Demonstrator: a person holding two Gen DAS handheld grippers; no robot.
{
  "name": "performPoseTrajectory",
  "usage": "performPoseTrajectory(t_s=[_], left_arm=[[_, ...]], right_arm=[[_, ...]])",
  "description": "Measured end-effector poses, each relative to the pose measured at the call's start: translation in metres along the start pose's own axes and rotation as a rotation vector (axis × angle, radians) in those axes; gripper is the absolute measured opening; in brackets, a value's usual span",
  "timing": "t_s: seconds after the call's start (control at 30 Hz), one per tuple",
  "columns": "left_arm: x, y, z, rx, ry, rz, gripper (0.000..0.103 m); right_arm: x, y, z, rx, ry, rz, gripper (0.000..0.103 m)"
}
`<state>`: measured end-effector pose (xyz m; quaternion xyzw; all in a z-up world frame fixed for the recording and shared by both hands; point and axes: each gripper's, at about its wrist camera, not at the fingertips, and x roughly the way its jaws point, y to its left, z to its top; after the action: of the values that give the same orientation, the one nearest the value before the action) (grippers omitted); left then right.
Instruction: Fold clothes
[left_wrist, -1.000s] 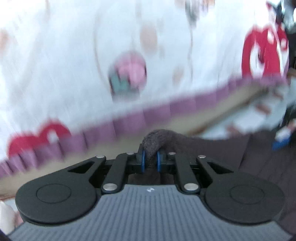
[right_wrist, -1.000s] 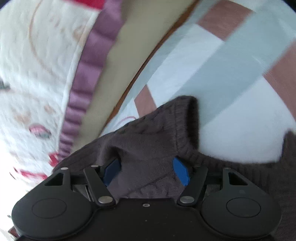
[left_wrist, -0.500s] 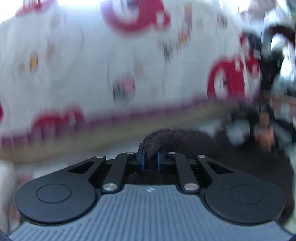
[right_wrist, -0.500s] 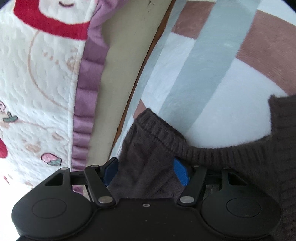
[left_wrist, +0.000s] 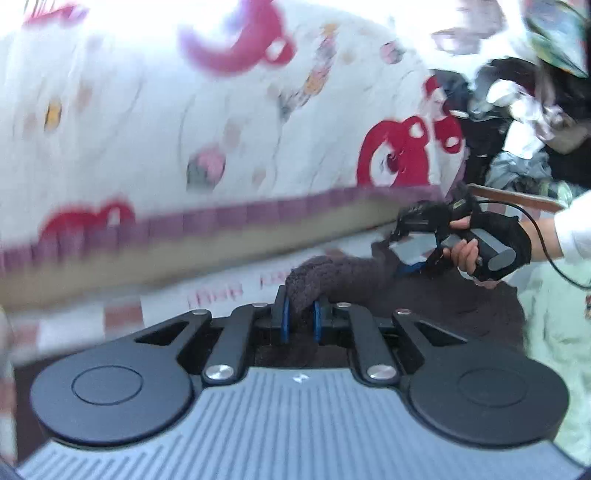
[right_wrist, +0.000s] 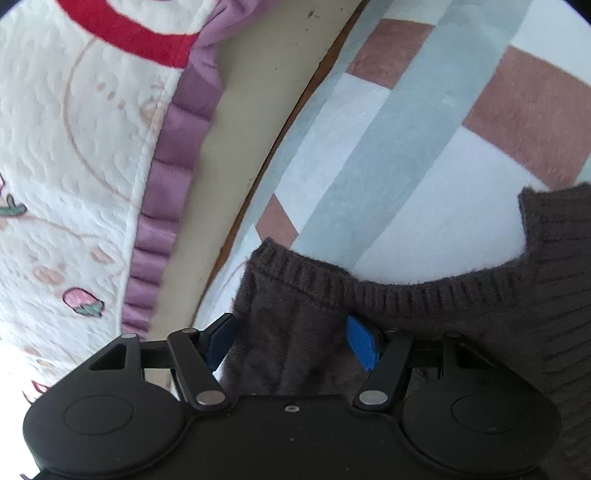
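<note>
One brown sweater; two grippers; one quilt.

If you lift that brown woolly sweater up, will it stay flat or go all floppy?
Probably floppy: the brown sweater is soft knit, and it bunches into a lump where the left tool pinches it. It likely drapes and sags between grips. It shouldn't slip much, since the fuzzy ribbed edge looks grippy against the pads.

A white quilt with red prints and a purple ruffled edge hangs beside a checked sheet of grey, white and brown squares. A blurred heap of clutter sits beyond the quilt.
</note>
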<state>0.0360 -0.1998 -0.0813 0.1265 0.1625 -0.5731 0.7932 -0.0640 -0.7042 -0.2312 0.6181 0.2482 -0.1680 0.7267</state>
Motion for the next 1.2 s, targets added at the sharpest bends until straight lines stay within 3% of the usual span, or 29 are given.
performPoseTrajectory(t_s=[0.13, 0.2, 0.23, 0.4, 0.5, 0.57, 0.7, 0.73, 0.77, 0.8, 0.87, 0.93, 1.03, 1.1, 1.13, 1.2], left_arm=[[0.029, -0.025, -0.018, 0.078, 0.264, -0.143, 0.015], [0.046, -0.039, -0.039, 0.119, 0.410, -0.083, 0.017], [0.050, -0.044, -0.045, 0.144, 0.447, -0.071, 0.017], [0.052, -0.043, -0.046, 0.100, 0.439, -0.118, 0.017], [0.051, -0.043, -0.048, 0.086, 0.434, -0.136, 0.017], [0.052, -0.046, -0.050, 0.098, 0.445, -0.144, 0.020], [0.056, -0.049, -0.053, 0.126, 0.458, -0.132, 0.020], [0.056, -0.049, -0.053, 0.127, 0.457, -0.127, 0.020], [0.056, -0.049, -0.053, 0.128, 0.457, -0.123, 0.020], [0.055, -0.048, -0.052, 0.127, 0.449, -0.111, 0.020], [0.053, -0.045, -0.050, 0.124, 0.433, -0.086, 0.020], [0.047, -0.042, -0.046, 0.119, 0.407, -0.068, 0.022], [0.046, -0.032, -0.043, 0.061, 0.409, -0.067, 0.025], [0.048, -0.024, -0.042, 0.006, 0.424, -0.074, 0.026], [0.049, -0.019, -0.042, -0.022, 0.431, -0.078, 0.027], [0.050, -0.017, -0.043, -0.032, 0.440, -0.082, 0.030]], right_arm=[[-0.008, -0.005, 0.000, 0.008, 0.004, -0.007, 0.070], [-0.012, -0.009, 0.000, 0.015, 0.010, -0.010, 0.070], [-0.014, -0.008, -0.001, 0.018, 0.008, -0.016, 0.071], [-0.014, 0.016, -0.012, -0.048, 0.061, -0.060, 0.073], [-0.003, 0.053, -0.029, -0.226, 0.051, -0.156, 0.073], [0.008, 0.076, -0.045, -0.354, -0.011, -0.290, 0.081], [0.033, 0.088, -0.060, -0.413, -0.063, -0.382, 0.080], [0.036, 0.088, -0.061, -0.430, -0.070, -0.419, 0.071], [0.040, 0.088, -0.061, -0.447, -0.078, -0.458, 0.034], [0.030, 0.088, -0.063, -0.460, -0.116, -0.439, 0.020], [0.007, 0.088, -0.068, -0.484, -0.197, -0.392, 0.017], [-0.020, 0.076, -0.076, -0.447, -0.246, -0.339, 0.016], [-0.034, 0.050, -0.080, -0.451, -0.204, -0.418, 0.016], [-0.035, 0.036, -0.080, -0.507, -0.166, -0.509, 0.025], [-0.038, 0.034, -0.079, -0.518, -0.174, -0.522, 0.032], [-0.046, 0.034, -0.077, -0.508, -0.212, -0.546, 0.033]])
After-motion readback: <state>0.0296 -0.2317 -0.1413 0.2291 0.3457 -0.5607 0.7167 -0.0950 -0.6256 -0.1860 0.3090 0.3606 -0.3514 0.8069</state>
